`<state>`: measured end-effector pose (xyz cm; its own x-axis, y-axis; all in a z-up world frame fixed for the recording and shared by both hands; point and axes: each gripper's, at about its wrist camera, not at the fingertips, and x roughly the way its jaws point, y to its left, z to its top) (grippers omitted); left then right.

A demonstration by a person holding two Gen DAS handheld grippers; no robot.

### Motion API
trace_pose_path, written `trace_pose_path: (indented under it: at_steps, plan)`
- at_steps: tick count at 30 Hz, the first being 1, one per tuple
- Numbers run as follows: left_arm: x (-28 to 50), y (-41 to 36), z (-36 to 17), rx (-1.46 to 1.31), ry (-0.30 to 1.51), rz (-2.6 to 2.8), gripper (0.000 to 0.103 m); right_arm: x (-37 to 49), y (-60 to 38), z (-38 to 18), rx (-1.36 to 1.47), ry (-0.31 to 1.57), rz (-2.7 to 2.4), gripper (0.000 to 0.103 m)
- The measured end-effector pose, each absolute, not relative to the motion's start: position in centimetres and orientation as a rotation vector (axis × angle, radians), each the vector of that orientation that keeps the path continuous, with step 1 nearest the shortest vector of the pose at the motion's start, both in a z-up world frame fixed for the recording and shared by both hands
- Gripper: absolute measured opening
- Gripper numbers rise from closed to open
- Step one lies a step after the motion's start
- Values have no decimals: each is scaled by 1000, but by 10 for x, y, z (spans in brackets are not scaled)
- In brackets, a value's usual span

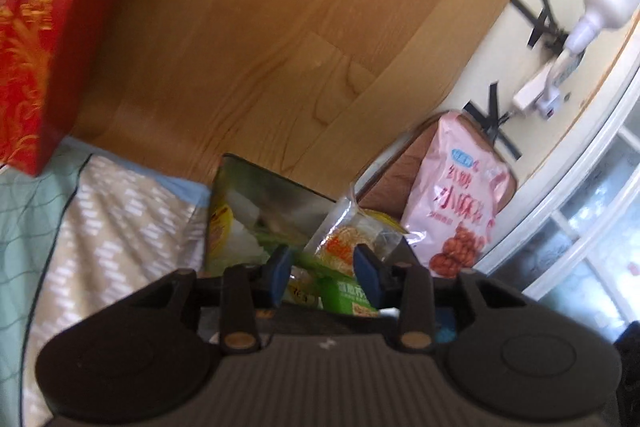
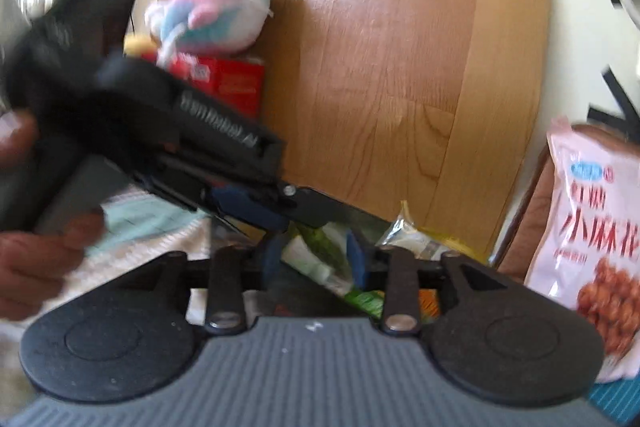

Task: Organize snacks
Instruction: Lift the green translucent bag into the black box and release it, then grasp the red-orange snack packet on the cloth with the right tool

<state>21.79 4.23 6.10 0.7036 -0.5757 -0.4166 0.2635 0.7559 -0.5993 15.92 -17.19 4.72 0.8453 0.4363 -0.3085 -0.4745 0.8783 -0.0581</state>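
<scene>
My left gripper (image 1: pixel 323 273) hovers over a pile of snacks, its blue fingers apart with a green packet (image 1: pixel 346 297) between and below them; contact is unclear. A green-yellow bag (image 1: pixel 256 219) and a clear noodle pack (image 1: pixel 352 239) lie just ahead. A pink bag of fried twists (image 1: pixel 460 195) leans at the right, also in the right wrist view (image 2: pixel 592 227). My right gripper (image 2: pixel 314 261) has its blue fingers around a green-white packet (image 2: pixel 320 255). The left gripper's body (image 2: pixel 160 139), in a hand, crosses the right wrist view at the left.
A red box (image 1: pixel 44 27) stands at the left on patterned bedding (image 1: pixel 112 235). A wooden board (image 1: pixel 280 27) rises behind the snacks. A plush toy (image 2: pixel 212 11) sits on a red box (image 2: pixel 228 83). A white charger and lamp (image 1: pixel 560 67) hang on the wall.
</scene>
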Motion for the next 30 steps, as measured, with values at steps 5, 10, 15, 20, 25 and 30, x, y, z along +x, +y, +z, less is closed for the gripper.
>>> trace_pose_path:
  at_steps: [5,10,15,20,25,30]
  plan:
    - [167,71,62,-613,606,-541,36,127,-244,41,88,416,431,45]
    - [117,61,47,-647,680,-657,36,121,-267,10,150,603,374,45]
    - [67,37,28,-587,793,-780,36,106,-260,-4,157,644,383,44]
    - [34,39,5,-570,863,-747,36,72,-243,-2,152,653,481,39]
    - [14,57,-6,-629,874,-688,36,29,-222,-4,219,659,549,39]
    - [-7,73,-14,-673,877,-659,36,1,-188,-5,282,676,640,39]
